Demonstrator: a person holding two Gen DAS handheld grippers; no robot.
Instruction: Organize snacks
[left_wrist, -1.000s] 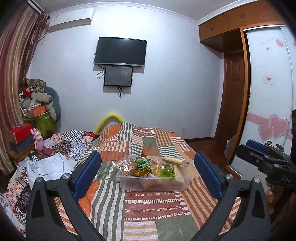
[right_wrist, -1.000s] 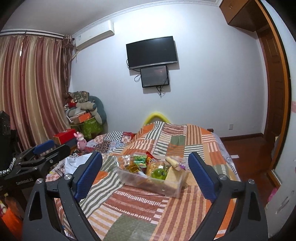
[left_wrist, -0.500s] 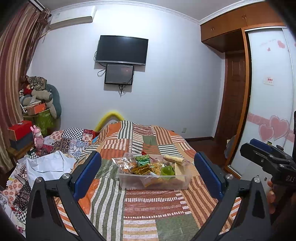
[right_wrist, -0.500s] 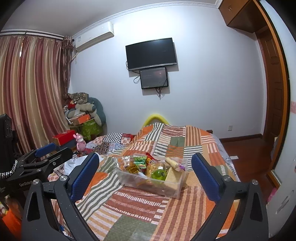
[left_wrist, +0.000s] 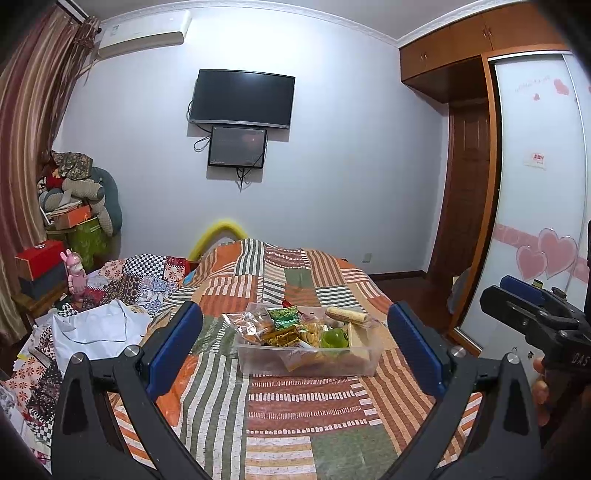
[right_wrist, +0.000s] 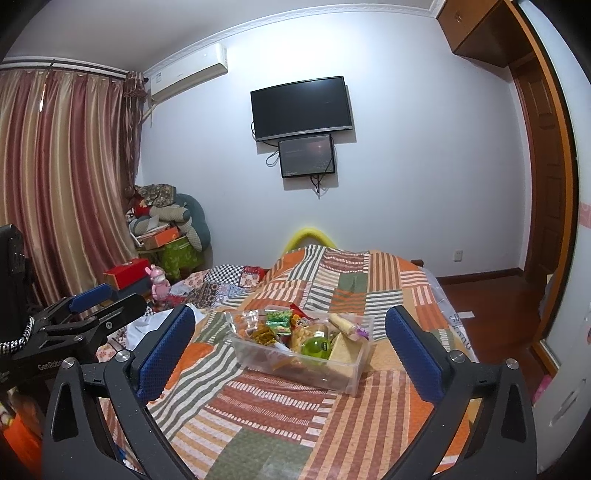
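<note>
Both grippers' fingers (left_wrist: 173, 349) (right_wrist: 413, 354) spread wide

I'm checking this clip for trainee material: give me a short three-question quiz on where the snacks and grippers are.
1. True or false: the left gripper is shut on a snack.
2. Where are the snacks? A) scattered on the quilt B) in the clear bin C) on the floor
3. What colour is the round item in the bin?

Key: 1 false, both it and the right gripper are open and empty. 2 B; the bin sits on the patchwork quilt. 3 green.
</note>
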